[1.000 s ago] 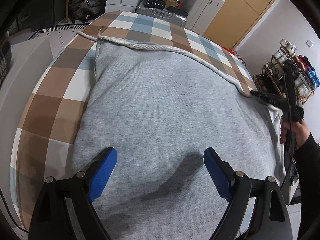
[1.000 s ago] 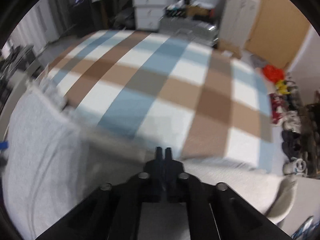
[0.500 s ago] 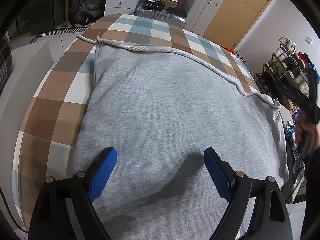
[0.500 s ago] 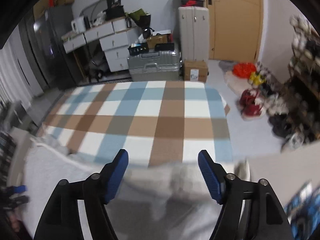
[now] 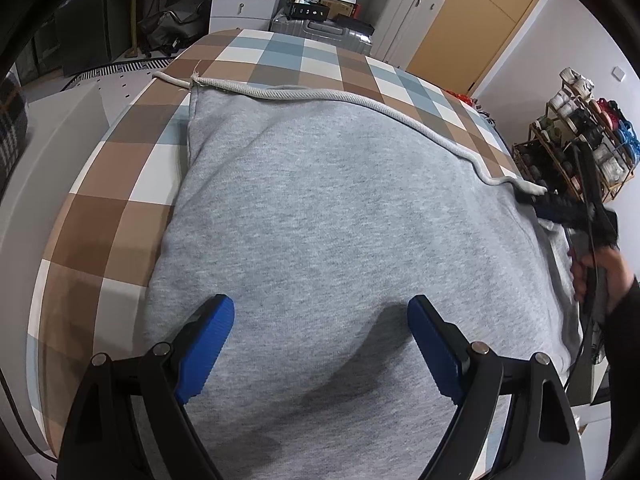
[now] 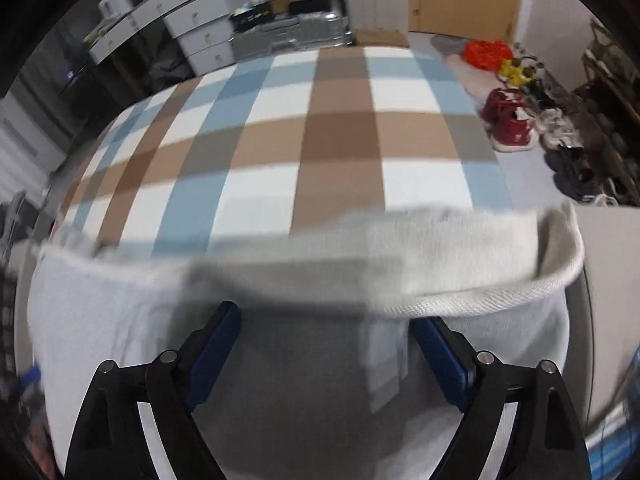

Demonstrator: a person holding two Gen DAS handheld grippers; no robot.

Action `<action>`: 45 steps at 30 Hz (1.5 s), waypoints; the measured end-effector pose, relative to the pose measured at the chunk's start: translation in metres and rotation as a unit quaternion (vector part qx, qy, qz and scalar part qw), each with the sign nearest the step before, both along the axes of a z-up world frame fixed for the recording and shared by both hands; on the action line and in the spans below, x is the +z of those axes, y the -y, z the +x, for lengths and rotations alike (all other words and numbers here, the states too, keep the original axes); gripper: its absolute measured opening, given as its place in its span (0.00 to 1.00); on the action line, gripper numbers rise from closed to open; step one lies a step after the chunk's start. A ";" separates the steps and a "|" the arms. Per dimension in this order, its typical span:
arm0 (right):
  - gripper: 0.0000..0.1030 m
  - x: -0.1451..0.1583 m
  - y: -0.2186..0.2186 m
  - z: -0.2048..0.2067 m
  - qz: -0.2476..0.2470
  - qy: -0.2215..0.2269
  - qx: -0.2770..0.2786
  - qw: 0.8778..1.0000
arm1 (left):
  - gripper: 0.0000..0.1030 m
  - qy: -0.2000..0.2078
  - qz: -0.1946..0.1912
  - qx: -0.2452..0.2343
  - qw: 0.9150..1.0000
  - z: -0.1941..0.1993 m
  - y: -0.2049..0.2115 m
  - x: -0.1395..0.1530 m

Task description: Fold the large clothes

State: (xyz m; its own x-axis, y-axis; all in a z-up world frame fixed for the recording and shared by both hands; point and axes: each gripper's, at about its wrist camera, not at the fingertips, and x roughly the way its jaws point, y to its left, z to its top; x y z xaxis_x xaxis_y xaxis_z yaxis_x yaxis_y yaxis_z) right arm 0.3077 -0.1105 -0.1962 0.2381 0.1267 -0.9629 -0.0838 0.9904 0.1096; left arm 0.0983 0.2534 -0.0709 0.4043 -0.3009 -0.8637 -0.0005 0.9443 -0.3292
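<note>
1. Two grippers hang over one garment: a large grey knit sweatshirt (image 5: pixel 320 220) lying flat on the brown, blue and white checked bed cover (image 5: pixel 100 184), its pale ribbed hem running along the far edge from about 11 o'clock to 3 o'clock in the left wrist view.
2. The left gripper (image 5: pixel 320 344) hovers above the near part of the cloth, its blue-padded jaws wide apart with nothing between them, just as they stood a second ago.
3. The right gripper (image 6: pixel 324 356) has changed most: a second ago its jaws were pressed together, and now they are opening, the pads clear of the fabric.
4. In the right wrist view the ribbed hem (image 6: pixel 500 256) curls loose at about 2 o'clock, a blurred strip of cloth lying between the pads but not pinched.
5. In the left wrist view the right gripper sits at 3 o'clock, at the hem's end, held by a hand (image 5: pixel 608 276) in a dark sleeve.
6. The release suggests the hem corner has been laid down; the next fold likely needs a fresh grip.
</note>
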 end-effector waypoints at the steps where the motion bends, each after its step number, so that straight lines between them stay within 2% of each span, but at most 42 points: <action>1: 0.87 -0.002 0.003 0.006 0.007 -0.001 -0.014 1.000 | 0.83 0.000 0.001 -0.002 1.000 0.000 0.000 0.000; 5: 0.87 0.001 0.007 0.022 0.016 0.014 -0.035 0.999 | 0.83 -0.004 -0.005 -0.006 1.000 0.001 -0.001 -0.001; 9: 0.85 0.014 0.016 0.034 -0.004 0.046 -0.069 0.997 | 0.83 -0.005 -0.005 -0.008 1.000 -0.001 -0.001 0.000; 11: 0.85 0.032 0.021 0.035 0.001 0.080 -0.100 0.992 | 0.83 -0.007 -0.005 -0.010 1.000 -0.001 -0.001 0.000; 12: 0.86 0.045 0.017 0.033 0.004 0.102 -0.097 0.990 | 0.83 -0.007 -0.006 -0.010 1.000 -0.001 -0.002 0.001; 14: 0.86 0.065 -0.004 0.029 0.022 0.125 -0.065 0.990 | 0.83 -0.009 -0.007 -0.009 1.000 -0.001 -0.003 0.001; 16: 0.86 0.085 -0.041 0.018 0.061 0.128 0.006 0.990 | 0.83 -0.011 -0.010 -0.006 1.000 -0.001 -0.004 0.002; 18: 0.95 0.096 -0.081 0.002 0.069 0.122 0.063 0.988 | 0.83 -0.012 -0.013 -0.003 1.000 -0.002 -0.005 0.003; 22: 0.96 0.078 -0.163 -0.022 0.057 0.040 0.155 0.985 | 0.83 -0.008 -0.015 0.003 1.000 -0.009 -0.011 0.007; 25: 0.94 0.050 -0.215 -0.026 0.076 -0.022 0.176 0.981 | 0.83 -0.012 -0.018 0.019 1.000 -0.014 -0.022 0.007; 26: 0.90 0.042 -0.226 -0.023 0.074 -0.035 0.178 0.981 | 0.83 -0.014 -0.019 0.024 0.999 -0.014 -0.025 0.007; 29: 0.88 0.018 -0.262 -0.016 0.044 -0.065 0.182 0.980 | 0.83 -0.014 -0.024 0.056 0.998 -0.014 -0.043 0.006; 32: 0.88 0.002 -0.285 -0.006 0.002 -0.062 0.177 0.982 | 0.83 -0.023 -0.024 0.080 0.996 -0.014 -0.058 0.003; 34: 0.88 -0.008 -0.294 0.001 -0.023 -0.060 0.163 0.985 | 0.83 -0.033 -0.038 0.091 0.995 -0.011 -0.066 -0.001; 37: 0.84 -0.014 -0.301 0.014 -0.030 -0.048 0.144 0.988 | 0.83 -0.037 -0.060 0.094 0.993 -0.012 -0.069 0.000; 41: 0.69 -0.011 -0.295 0.031 0.005 -0.035 0.108 0.994 | 0.83 -0.032 -0.045 0.086 0.995 -0.012 -0.062 0.001; 45: 0.71 0.032 -0.262 0.031 0.091 0.045 0.067 0.993 | 0.83 -0.037 -0.046 0.086 0.995 -0.010 -0.062 -0.002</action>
State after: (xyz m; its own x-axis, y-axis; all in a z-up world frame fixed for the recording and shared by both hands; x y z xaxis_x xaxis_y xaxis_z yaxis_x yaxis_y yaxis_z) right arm 0.3389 0.1519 -0.1645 0.2913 0.3338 -0.8965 -0.2310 0.9340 0.2726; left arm 0.0882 0.3157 -0.0726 0.3925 -0.3123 -0.8651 -0.1863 0.8941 -0.4073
